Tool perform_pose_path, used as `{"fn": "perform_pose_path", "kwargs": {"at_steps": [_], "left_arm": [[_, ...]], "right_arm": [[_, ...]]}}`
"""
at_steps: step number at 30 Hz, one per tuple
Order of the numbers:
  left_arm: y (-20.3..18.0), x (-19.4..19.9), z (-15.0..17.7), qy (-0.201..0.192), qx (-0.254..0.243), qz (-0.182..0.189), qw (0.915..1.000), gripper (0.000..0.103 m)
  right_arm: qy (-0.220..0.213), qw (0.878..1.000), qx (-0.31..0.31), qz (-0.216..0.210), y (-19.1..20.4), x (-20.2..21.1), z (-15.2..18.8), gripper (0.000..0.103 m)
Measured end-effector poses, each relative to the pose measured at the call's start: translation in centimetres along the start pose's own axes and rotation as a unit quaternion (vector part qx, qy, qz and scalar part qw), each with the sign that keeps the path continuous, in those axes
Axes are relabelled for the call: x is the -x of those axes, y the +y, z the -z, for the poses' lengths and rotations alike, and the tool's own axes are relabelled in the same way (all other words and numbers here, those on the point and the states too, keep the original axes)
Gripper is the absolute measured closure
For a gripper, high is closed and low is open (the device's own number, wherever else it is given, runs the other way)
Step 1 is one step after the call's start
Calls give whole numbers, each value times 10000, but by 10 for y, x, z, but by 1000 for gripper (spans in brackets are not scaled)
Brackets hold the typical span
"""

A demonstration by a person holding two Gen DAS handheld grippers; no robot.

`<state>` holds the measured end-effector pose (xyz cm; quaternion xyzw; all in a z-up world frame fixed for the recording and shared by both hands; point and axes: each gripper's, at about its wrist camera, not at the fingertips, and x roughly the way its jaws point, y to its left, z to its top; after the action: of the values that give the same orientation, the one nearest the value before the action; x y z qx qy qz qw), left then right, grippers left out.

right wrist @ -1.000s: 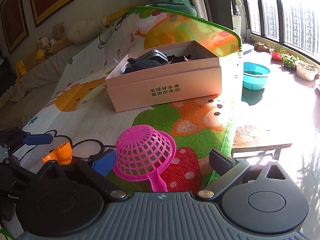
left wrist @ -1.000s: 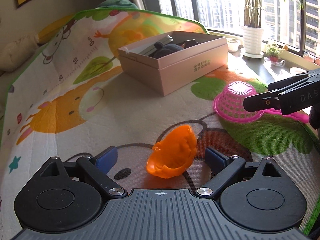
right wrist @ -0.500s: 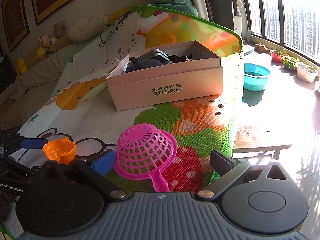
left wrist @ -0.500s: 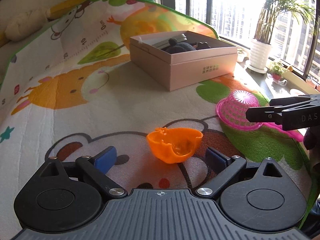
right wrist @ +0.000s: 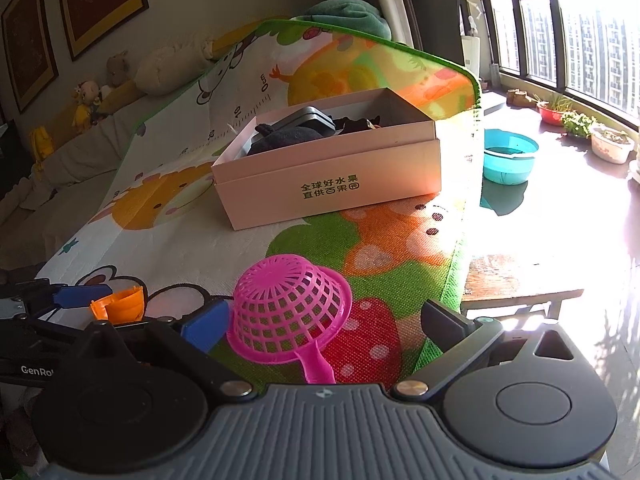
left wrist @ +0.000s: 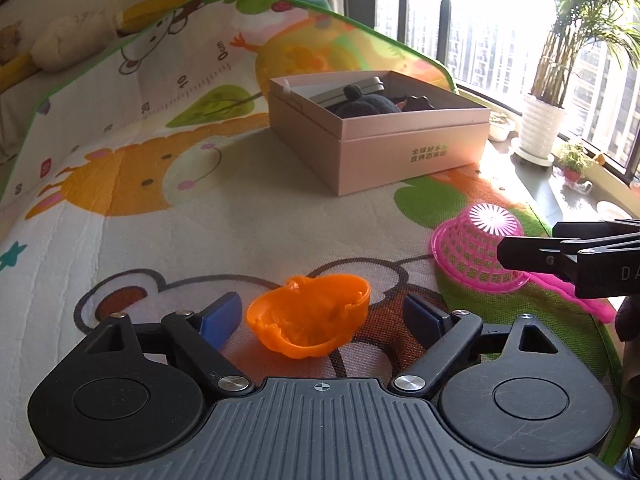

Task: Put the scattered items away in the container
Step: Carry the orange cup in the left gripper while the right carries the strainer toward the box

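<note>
An orange toy mould (left wrist: pixel 310 318) lies on the play mat between the open fingers of my left gripper (left wrist: pixel 322 316); it also shows in the right wrist view (right wrist: pixel 120 305). A pink toy sieve (right wrist: pixel 290 310) lies upside down between the open fingers of my right gripper (right wrist: pixel 324 324), its handle pointing toward the camera; it also shows in the left wrist view (left wrist: pixel 476 248). The pink cardboard box (left wrist: pixel 380 136), open and holding dark items, stands farther back on the mat and shows in the right wrist view too (right wrist: pixel 328 176).
The cartoon play mat (left wrist: pixel 168 184) covers the surface; its right edge (right wrist: pixel 460 248) drops to the sunlit floor. A blue basin (right wrist: pixel 508 160) and plant pots (left wrist: pixel 540 128) stand by the window. Cushions and soft toys (right wrist: pixel 88 100) lie at the far left.
The left gripper has swung and closed in on the orange mould, which now sits between its fingers. The right gripper has edged slightly forward over the pink sieve.
</note>
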<state>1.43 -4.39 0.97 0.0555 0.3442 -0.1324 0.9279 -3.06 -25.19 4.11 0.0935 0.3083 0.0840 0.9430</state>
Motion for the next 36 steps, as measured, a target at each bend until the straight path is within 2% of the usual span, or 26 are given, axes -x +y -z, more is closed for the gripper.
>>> {"fn": "perform_pose_path", "kwargs": {"at_steps": [3,4,5,7,11,18,23,29,31,32,36], "left_arm": [[0,-1,0,-37,-15,-34,10000,26],[0,-1,1,-58,-24,-31,10000,29],[1,0,1,-80,-31,-37,10000,38],[5,3,1,-73,-8,-5,10000,38],[11,13,5,-110,-50,-22,9999,38],[22,39,14,-285,35,50,9996,38],[26,39,16,-279,64,155,9995,38],[20,36,14,-296,-49,327,9990,38],[17,33,11,-296,-143,404,9986,38],[15,31,8,-289,-189,431,9985,38],[10,24,-17,-398,-412,606,9965,38]], "right_arm": [[-17,10000,19,-12,1,1,0,0],[-21,10000,33,-20,1,1,0,0],[-15,10000,54,-38,1,1,0,0],[64,9998,167,-99,4,0,-1,0],[317,9950,911,-254,17,-2,1,0],[448,9836,1686,-446,29,9,7,0],[499,9807,1826,-482,31,10,3,0],[682,9799,1832,-404,32,-16,-9,0],[734,9788,1878,-364,32,-23,-13,10],[785,9779,1903,-379,32,-26,-15,21],[566,9797,1891,-363,28,-17,-27,21]]}}
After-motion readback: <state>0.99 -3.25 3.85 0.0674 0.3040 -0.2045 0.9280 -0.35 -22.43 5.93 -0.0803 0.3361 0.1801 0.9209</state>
